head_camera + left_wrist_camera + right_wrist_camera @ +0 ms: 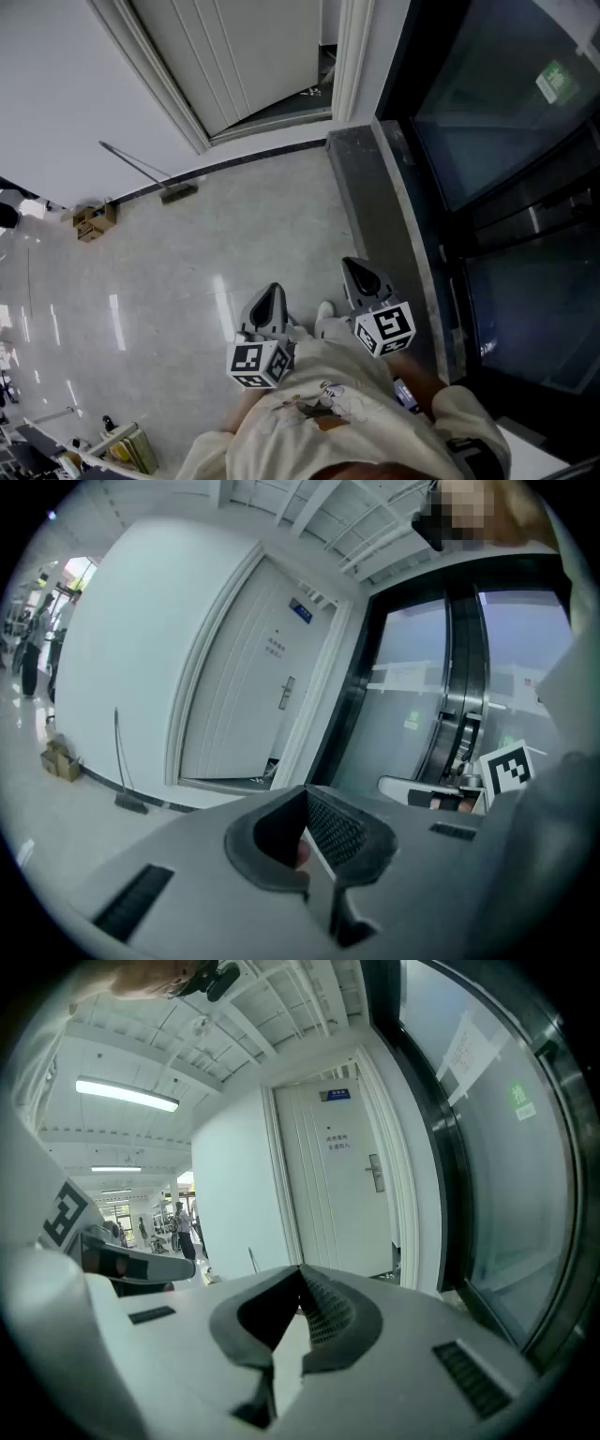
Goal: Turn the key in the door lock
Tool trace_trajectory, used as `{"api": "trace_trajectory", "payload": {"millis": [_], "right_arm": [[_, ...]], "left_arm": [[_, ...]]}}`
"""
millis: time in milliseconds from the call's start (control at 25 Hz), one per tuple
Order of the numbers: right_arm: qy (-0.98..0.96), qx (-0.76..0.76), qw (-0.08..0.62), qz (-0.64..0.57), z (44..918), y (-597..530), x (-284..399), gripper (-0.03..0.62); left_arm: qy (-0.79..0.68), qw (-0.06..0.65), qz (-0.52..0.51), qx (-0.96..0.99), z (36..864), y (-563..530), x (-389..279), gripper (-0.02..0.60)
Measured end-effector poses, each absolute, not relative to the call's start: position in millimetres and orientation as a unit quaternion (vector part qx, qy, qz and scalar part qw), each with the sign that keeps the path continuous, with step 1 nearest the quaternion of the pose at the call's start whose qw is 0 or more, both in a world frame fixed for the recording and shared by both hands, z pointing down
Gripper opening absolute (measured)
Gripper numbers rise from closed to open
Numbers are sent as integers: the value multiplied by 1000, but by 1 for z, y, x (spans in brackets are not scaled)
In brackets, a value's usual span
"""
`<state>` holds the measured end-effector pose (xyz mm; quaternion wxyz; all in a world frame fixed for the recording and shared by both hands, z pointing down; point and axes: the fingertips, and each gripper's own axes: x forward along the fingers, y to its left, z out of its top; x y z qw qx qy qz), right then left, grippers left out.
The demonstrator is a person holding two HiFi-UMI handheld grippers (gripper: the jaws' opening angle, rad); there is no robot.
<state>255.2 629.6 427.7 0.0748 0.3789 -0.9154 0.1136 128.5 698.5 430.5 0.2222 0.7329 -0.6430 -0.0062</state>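
Approach step by the look of it, with no key in sight in any view and no lock within reach. Far left in the head view, passed over a cardboard box (94,222) and a long-handled broom (150,173) against the wall, neither part of the job. Held the left gripper (272,298) low before the body, jaws pressed together on nothing, save for a pinkish speck at the seam in its own view, too small to tell. Held the right gripper (362,277) just beside it, nearer the glass, jaws likewise together and empty. Next called for: finding the key, perhaps sitting in a lock, carrying one gripper up to it, parting the jaws round its bow and closing before any twist. Saw from the head view only floor, the foot of the ajar white door (225,56) and the dark-framed glass door (506,112) at the right, with no keyhole to be made out. Caught from both gripper views what the head view missed: a handle plate (287,694) partway up the white door, well ahead; and from the left gripper view alone, steel handles (459,728) on the glass door. Could not tell which door took the key.
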Motion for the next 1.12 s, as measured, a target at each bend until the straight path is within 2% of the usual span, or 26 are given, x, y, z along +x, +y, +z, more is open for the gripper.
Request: {"api": "trace_trajectory", "payload": {"millis": [360, 720, 880, 1000, 1120], "right_arm": [[-907, 380, 84, 160, 441, 614, 275, 6], [-924, 354, 77, 124, 436, 558, 283, 7], [-930, 353, 82, 64, 423, 523, 269, 5], [-941, 325, 45, 80, 413, 484, 246, 5], [-944, 314, 51, 91, 419, 441, 219, 5]], "left_arm": [[-633, 226, -8, 740, 429, 668, 152, 3], [-639, 213, -33, 738, 424, 611, 164, 3], [-640, 208, -30, 739, 419, 578, 155, 3], [-635, 203, -32, 745, 420, 535, 140, 3], [-626, 213, -31, 749, 433, 494, 120, 3]]}}
